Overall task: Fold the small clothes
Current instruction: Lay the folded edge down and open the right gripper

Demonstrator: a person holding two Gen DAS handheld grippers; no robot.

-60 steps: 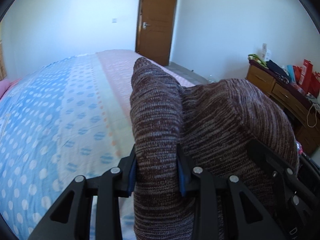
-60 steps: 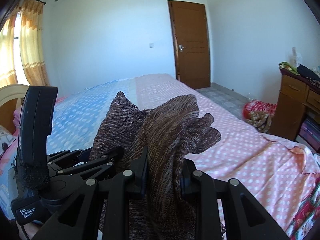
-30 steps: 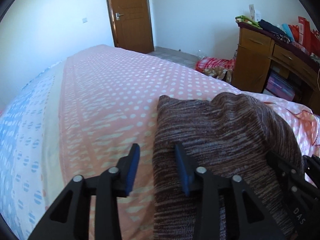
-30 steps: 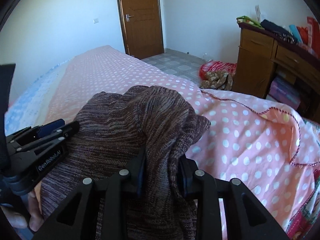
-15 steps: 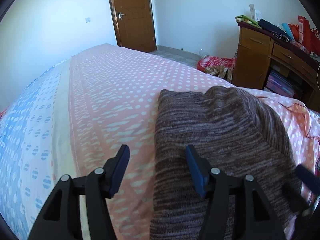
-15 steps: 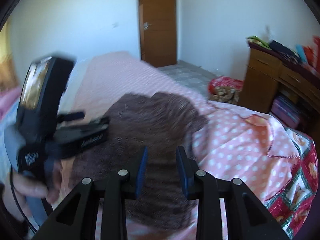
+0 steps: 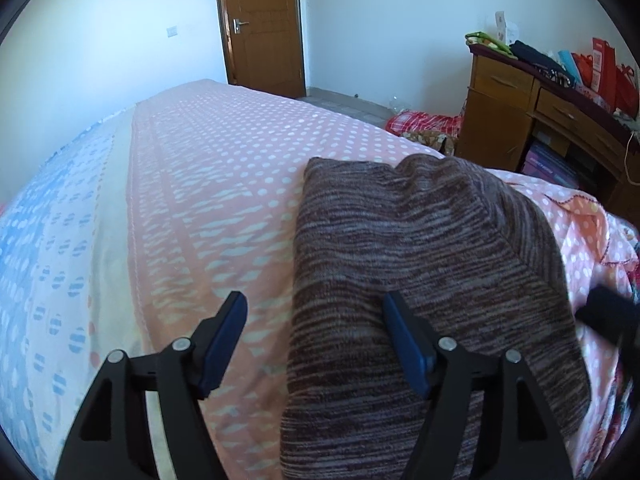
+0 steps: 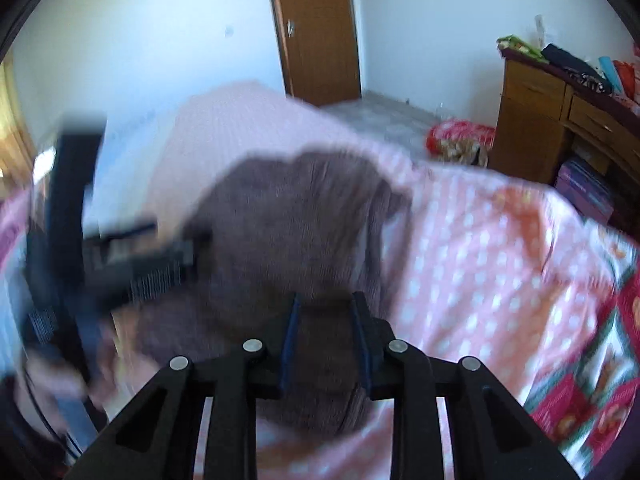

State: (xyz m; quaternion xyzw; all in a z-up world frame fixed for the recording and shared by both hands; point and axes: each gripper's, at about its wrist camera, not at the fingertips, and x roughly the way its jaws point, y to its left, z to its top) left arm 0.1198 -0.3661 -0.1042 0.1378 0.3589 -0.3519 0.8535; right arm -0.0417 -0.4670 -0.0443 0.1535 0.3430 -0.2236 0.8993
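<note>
Now released: brown knit sweater [image 7: 420, 272] folded flat on bed [image 7: 224, 184] — left claw [image 7: 316, 336] spread wide, right claw [image 8: 326, 336] parted, both emptied moments ago; fold apparently complete.

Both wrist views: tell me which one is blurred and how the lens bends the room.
Left wrist view: sharp; the knit garment shows its stripes clearly, and daylight falls evenly on the bedspread. Right wrist view: smeared by motion; the left gripper is streaked and the garment's weave is lost. Both views: fisheye curvature bows the door and dresser, with dark corners.
</note>
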